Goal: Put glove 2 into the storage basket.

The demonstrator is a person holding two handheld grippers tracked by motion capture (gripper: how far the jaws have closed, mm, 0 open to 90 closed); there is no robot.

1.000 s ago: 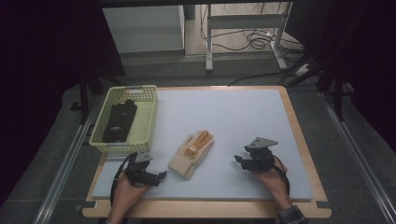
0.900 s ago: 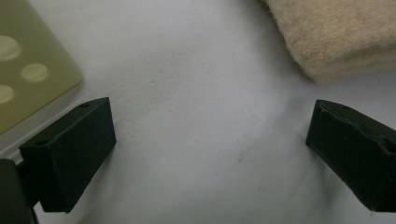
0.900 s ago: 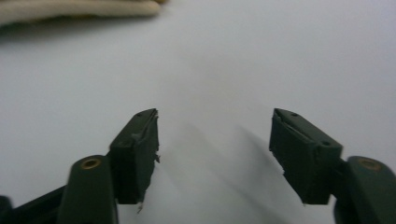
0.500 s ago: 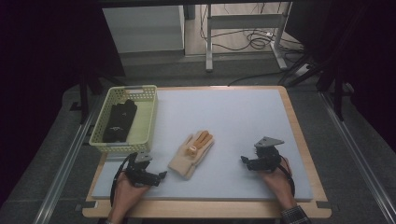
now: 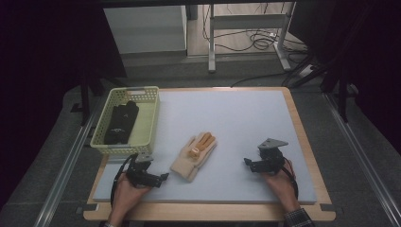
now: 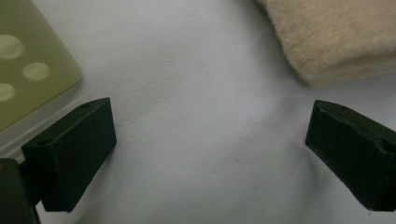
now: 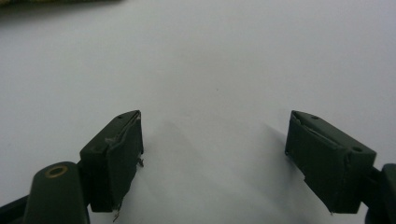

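Observation:
A beige knitted glove (image 5: 195, 155) with orange fingertips lies flat near the middle of the pale blue mat (image 5: 236, 118). My left gripper (image 5: 163, 178) rests low at the mat's front left, open, just left of the glove's cuff. In the left gripper view its jaws (image 6: 212, 154) stand wide apart over bare mat, with the glove's cuff (image 6: 336, 37) at the upper right. My right gripper (image 5: 247, 163) sits at the front right, open after its jaws have just been opening. In the right gripper view the gap (image 7: 212, 154) between its jaws holds nothing.
A pale green basket (image 5: 150, 120) stands at the mat's left with a black glove-like item (image 5: 120, 123) inside; its corner (image 6: 28, 70) is close to my left gripper. The wooden table edge (image 5: 302, 127) frames the mat. Table legs and cables lie beyond.
The right gripper has drifted slightly down and to the right, toward the front edge. The left gripper and the glove have not moved.

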